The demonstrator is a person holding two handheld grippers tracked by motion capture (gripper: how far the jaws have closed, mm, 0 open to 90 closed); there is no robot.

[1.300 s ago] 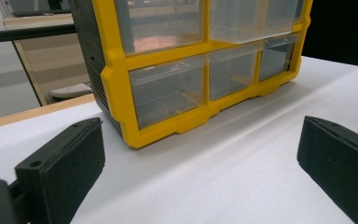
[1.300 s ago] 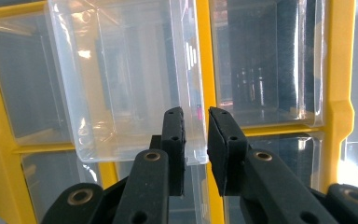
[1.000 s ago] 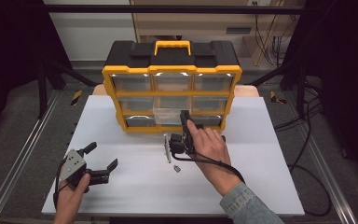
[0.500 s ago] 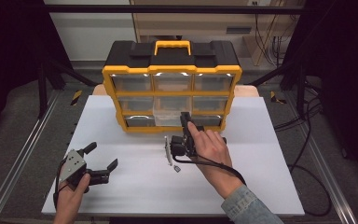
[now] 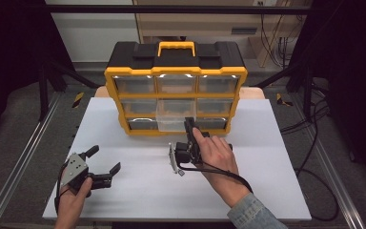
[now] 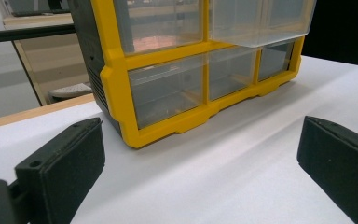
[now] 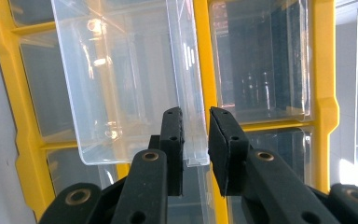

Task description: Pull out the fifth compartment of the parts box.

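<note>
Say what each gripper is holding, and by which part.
The right gripper is shut on the pulled-out clear drawer, its fingers pinching the drawer's side wall near the front corner. The left gripper is open above the table and holds nothing.

I count one yellow-and-black organizer point(image 5: 176, 71) on one white table point(image 5: 276, 157). Nine clear drawers in it, three rows of three; one, the middle drawer point(image 5: 175, 114), sticks out. Two grippers: left gripper point(image 5: 106, 168), right gripper point(image 5: 189, 125).

Bright white table point(image 5: 138, 200); dark surroundings; glare on clear drawers point(image 7: 121, 70)
</note>
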